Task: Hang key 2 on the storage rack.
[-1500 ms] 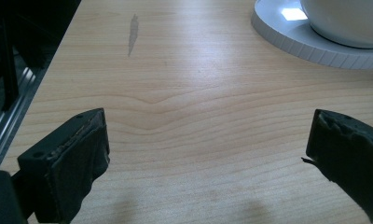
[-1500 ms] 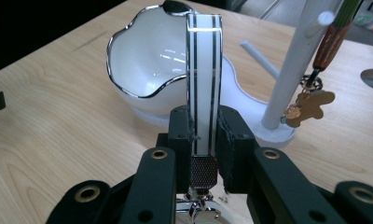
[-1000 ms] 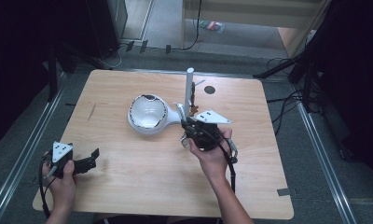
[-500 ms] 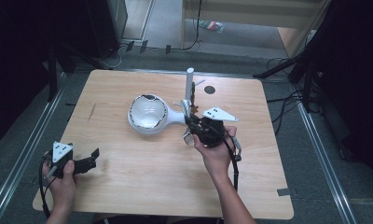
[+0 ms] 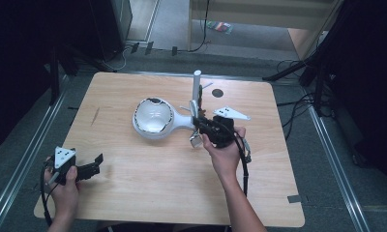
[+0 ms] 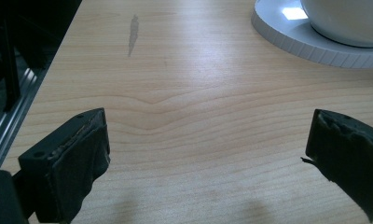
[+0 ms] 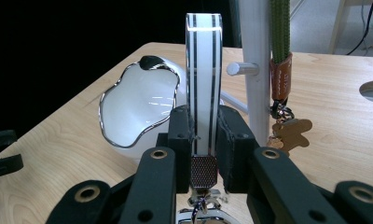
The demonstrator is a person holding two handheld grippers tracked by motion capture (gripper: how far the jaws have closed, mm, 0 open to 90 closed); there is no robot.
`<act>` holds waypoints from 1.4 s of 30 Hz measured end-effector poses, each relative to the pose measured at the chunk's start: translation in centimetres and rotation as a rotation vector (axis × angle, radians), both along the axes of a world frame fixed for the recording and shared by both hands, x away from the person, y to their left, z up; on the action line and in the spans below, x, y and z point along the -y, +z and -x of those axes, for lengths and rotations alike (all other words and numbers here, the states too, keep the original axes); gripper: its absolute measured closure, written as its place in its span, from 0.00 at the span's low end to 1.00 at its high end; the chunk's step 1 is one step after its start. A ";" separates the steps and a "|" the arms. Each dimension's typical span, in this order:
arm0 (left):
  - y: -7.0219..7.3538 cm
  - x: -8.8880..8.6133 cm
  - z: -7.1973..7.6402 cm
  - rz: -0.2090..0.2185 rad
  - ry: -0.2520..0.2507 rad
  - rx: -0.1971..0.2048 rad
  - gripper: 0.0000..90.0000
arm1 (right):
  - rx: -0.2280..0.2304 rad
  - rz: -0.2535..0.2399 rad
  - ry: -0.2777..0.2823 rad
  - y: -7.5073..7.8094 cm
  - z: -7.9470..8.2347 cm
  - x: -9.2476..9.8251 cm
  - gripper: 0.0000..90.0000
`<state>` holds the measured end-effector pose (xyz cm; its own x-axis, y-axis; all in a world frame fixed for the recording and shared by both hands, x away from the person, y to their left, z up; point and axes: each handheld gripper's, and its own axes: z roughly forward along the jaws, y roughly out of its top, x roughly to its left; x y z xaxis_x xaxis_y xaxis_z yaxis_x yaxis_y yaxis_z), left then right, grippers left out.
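Note:
A white bowl-shaped dish (image 5: 153, 117) with a dark-edged rim stands mid-table, joined to an upright white pole (image 5: 197, 87) with pegs. My right gripper (image 5: 200, 126) sits just right of the dish, beside the pole's foot. In the right gripper view it (image 7: 203, 135) is shut on a white strap with black stripes (image 7: 203, 70), which stands upright with a metal clip below it. A green lanyard (image 7: 279, 28) with a brown tab and a charm (image 7: 292, 132) hangs on the pole (image 7: 254, 56). My left gripper (image 5: 97, 163) rests open at the table's front left; nothing lies between its jaws (image 6: 205, 154).
A round dark hole (image 5: 217, 93) lies in the tabletop behind the pole. The dish's white base (image 6: 310, 42) shows far ahead of the left gripper. Bare wood spreads across the front of the table (image 5: 153, 193). Metal rails and cables run along the floor on both sides.
The right hand has shifted a little right and toward the pole, still holding the strap. The left hand has stayed where it was.

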<state>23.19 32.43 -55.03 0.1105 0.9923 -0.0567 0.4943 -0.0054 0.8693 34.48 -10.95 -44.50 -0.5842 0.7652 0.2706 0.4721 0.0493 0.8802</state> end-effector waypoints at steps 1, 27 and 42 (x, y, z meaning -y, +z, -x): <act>0.0 0.0 0.0 0.001 0.001 0.001 0.00 | -0.003 0.000 -0.003 0.0 -0.1 0.0 0.86; 0.0 0.0 0.0 0.003 -0.001 0.000 0.00 | -0.111 -0.124 -0.032 -0.6 -1.7 1.7 0.84; 0.0 0.0 0.0 0.000 0.000 0.001 0.00 | -0.145 -0.109 -0.086 -1.3 -3.0 1.6 0.84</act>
